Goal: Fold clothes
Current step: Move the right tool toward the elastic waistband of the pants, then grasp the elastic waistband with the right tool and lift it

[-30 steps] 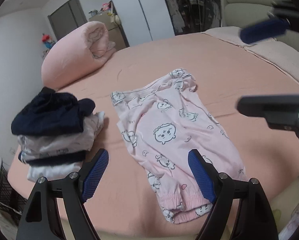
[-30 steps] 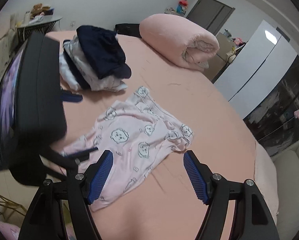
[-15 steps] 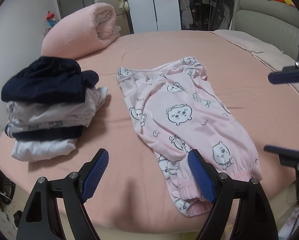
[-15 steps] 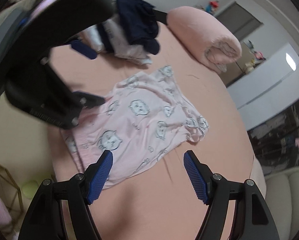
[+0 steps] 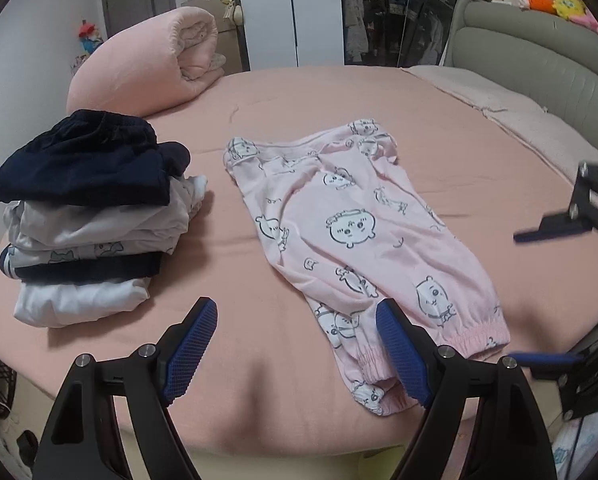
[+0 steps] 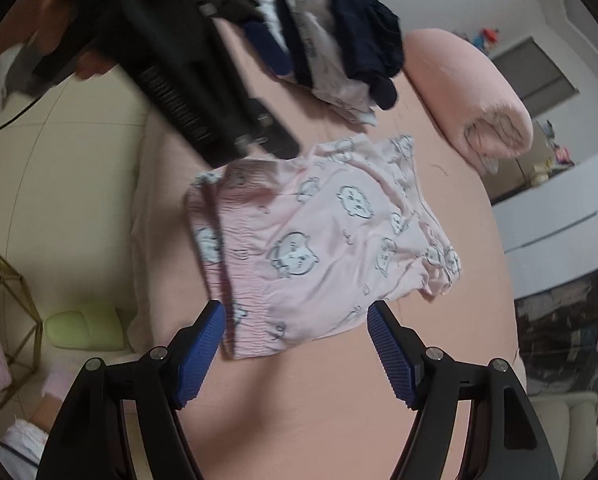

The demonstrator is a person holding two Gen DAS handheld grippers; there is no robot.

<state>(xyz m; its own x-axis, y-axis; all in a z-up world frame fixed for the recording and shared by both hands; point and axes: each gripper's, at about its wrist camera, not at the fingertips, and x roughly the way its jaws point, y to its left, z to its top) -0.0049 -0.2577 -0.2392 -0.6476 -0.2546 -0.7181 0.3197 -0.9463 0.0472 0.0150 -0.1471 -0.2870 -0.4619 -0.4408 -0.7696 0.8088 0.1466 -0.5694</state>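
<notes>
Pink pyjama trousers (image 5: 351, 232) with cartoon faces lie flat on the pink bed, folded leg on leg, cuffs toward the near edge. My left gripper (image 5: 295, 344) hovers open just left of the cuffs, its right pad over the lower leg, nothing between the pads. In the right wrist view the same trousers (image 6: 319, 240) lie ahead, and my right gripper (image 6: 295, 344) is open above the cuff end, holding nothing. The right gripper (image 5: 555, 292) also shows at the right edge of the left wrist view. The left gripper (image 6: 267, 80) crosses the top left of the right wrist view, held by a hand (image 6: 91, 60).
A stack of folded clothes (image 5: 91, 216) topped by a dark navy garment sits left of the trousers. A rolled pink duvet (image 5: 147, 72) lies at the far side. A grey headboard (image 5: 539, 68) bounds the right. The bed's near edge (image 5: 259, 440) drops to the floor.
Both grippers have come lower and closer to the cuff end of the trousers. The right wrist view has rolled, and the left view has levelled out. The trousers have not moved.
</notes>
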